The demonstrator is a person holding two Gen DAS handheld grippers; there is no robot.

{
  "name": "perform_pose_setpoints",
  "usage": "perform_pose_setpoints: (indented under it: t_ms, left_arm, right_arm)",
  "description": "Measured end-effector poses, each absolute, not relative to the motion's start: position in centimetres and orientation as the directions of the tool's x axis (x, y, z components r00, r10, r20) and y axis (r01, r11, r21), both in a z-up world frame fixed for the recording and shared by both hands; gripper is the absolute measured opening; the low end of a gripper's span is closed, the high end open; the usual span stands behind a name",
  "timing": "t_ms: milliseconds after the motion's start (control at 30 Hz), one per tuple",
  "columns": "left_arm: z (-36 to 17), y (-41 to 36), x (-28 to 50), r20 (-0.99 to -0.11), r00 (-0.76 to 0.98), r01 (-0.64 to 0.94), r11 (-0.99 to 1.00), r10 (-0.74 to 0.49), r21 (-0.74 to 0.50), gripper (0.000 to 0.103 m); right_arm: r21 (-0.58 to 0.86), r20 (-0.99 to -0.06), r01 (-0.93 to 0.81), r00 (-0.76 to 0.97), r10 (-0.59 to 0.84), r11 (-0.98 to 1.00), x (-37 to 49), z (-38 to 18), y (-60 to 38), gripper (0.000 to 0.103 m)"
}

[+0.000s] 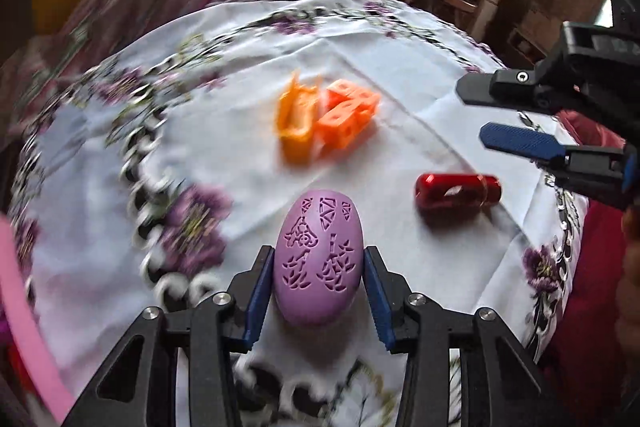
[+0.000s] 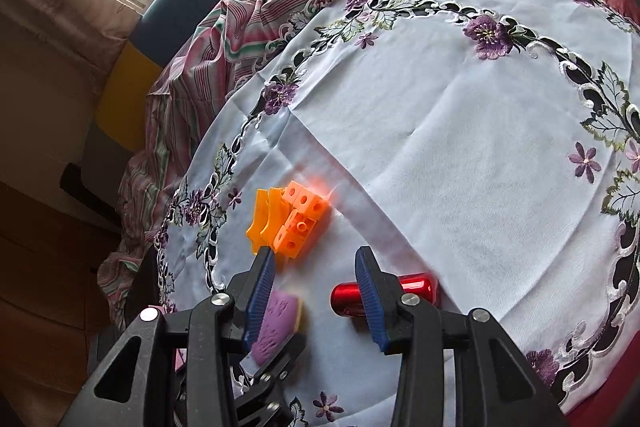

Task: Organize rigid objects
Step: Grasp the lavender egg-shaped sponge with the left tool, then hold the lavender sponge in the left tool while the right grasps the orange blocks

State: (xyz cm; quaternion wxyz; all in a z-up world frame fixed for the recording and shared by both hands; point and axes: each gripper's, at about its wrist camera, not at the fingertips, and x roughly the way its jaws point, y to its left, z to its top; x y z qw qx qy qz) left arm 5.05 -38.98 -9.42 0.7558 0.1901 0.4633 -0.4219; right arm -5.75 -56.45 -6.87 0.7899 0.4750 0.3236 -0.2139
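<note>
A purple egg [image 1: 318,259] with cut-out patterns lies on the white embroidered tablecloth [image 1: 400,75]. My left gripper [image 1: 318,251] is shut on it, a blue pad against each side. In the right wrist view the egg [image 2: 276,323] shows partly behind my left finger. My right gripper [image 2: 314,253] is open above the cloth with nothing between its fingers; it also hangs at the right of the left wrist view [image 1: 472,113]. A red metal cylinder [image 1: 456,195] [image 2: 418,285] lies just past its right finger. An orange block cluster [image 1: 348,119] [image 2: 302,219] and an orange clip-like piece [image 1: 296,119] [image 2: 262,219] sit together farther out.
A crumpled striped fabric [image 2: 224,39] lies at the far edge of the table. A pink band [image 1: 20,287] curves along the left border of the left wrist view. Red bedding [image 1: 580,267] lies beyond the cloth's right edge. Shelves and boxes stand in the background.
</note>
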Motion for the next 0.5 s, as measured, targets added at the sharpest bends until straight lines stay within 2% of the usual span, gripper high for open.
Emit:
perform_pose_setpoints:
  t_ms: [167, 333, 500]
  left_arm:
    - [-9.9, -34.7, 3.6, -0.853, 0.297, 0.76, 0.647, -0.429, -0.061, 0.045]
    - [-10.5, -34.5, 2.6, -0.844, 0.336, 0.763, 0.647, -0.418, -0.017, 0.044]
    - [-10.5, -34.3, 2.8, -0.843, 0.324, 0.768, 0.639, -0.43, -0.031, 0.044]
  right_arm:
    - [0.596, -0.727, 0.64, 0.687, -0.014, 0.485, -5.2, -6.9, -55.9, 0.042]
    - [0.559, -0.753, 0.642, 0.658, -0.004, 0.525, -4.4, -7.0, -55.2, 0.042]
    - [0.515, -0.793, 0.67, 0.61, 0.0, 0.535, -3.0, -7.2, -55.4, 0.042]
